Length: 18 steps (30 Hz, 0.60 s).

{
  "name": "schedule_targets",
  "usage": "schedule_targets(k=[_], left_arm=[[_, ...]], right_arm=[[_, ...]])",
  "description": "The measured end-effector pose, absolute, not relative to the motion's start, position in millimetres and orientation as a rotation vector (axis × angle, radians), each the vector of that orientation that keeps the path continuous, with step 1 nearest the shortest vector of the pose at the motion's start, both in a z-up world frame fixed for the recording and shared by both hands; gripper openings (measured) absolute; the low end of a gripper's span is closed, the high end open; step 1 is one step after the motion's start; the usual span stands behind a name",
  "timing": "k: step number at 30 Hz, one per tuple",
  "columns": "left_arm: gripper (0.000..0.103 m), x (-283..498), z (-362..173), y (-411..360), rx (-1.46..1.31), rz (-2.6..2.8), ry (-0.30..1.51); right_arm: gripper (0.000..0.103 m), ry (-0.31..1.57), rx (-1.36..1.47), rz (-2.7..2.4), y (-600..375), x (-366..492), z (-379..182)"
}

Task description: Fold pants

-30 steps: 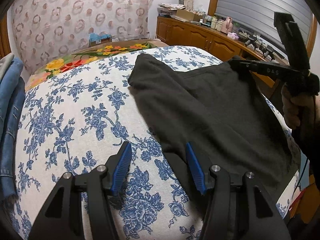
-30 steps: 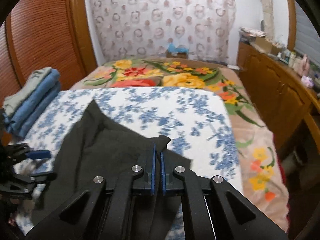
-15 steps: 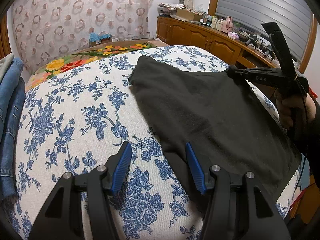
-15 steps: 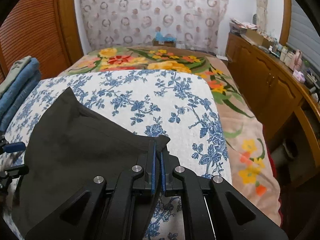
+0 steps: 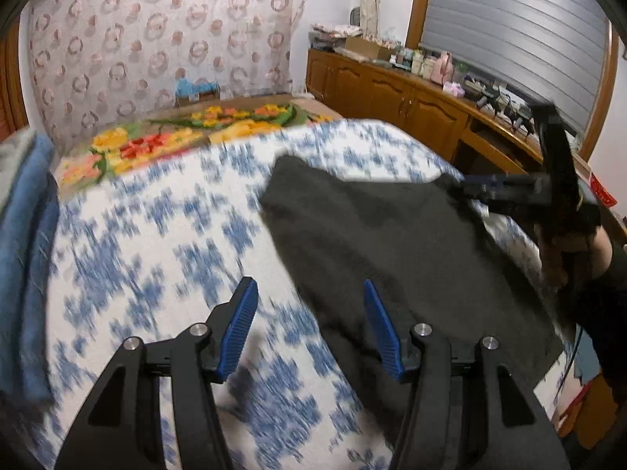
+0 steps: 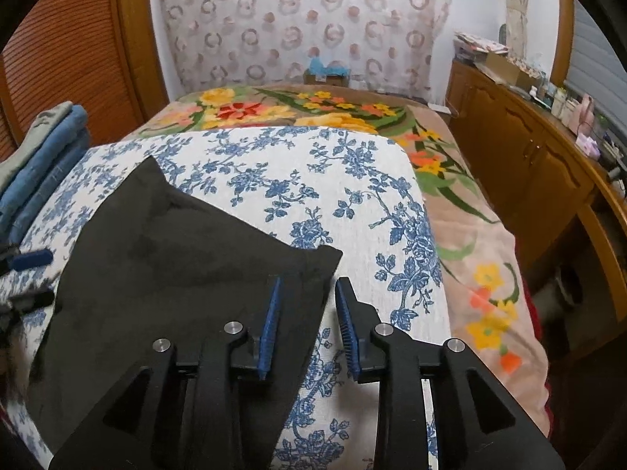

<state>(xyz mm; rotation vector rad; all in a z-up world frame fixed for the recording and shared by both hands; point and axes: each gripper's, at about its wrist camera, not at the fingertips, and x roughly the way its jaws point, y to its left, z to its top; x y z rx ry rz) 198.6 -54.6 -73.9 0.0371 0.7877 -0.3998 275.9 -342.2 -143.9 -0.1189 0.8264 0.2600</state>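
Note:
The dark grey pants (image 5: 399,243) lie flat on the blue-flowered bedcover (image 5: 156,243), also in the right wrist view (image 6: 176,274). My left gripper (image 5: 309,325) is open and empty over the pants' left edge. My right gripper (image 6: 307,321) is open, its jaws apart just above the pants' right corner (image 6: 325,258), holding nothing. In the left wrist view the right gripper (image 5: 470,188) shows at the far corner of the pants. The left gripper's fingertips (image 6: 31,258) show at the left edge of the right wrist view.
A stack of folded blue jeans (image 6: 43,164) lies at the bed's left side, also in the left wrist view (image 5: 27,235). A bright flowered blanket (image 6: 313,111) covers the far bed. Wooden cabinets (image 6: 529,156) with clutter line the right wall.
My right gripper has opened and let go of the pants' corner, which now lies flat on the bed. My left gripper stays open; its view is blurred by motion.

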Motion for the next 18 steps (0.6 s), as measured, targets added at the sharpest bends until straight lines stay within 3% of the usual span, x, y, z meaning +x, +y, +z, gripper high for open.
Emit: schedule_targets(k=[3,8,18], left_arm=[[0.053,216.7,-60.9,-53.0,0.031,-0.402,0.769],[0.041,255.9,-56.6,-62.9,0.041,-0.407,0.764],[0.039,318.8,-83.5,-85.9,0.095,-0.42,0.854]], right_arm=[[0.028,0.831,-0.099,0.267,-344.7,279.2,-146.6],[0.028,0.834,-0.104,0.272,-343.5,282.5,-149.3],[0.028,0.833,-0.131,0.266,-343.0,280.9,-152.9]])
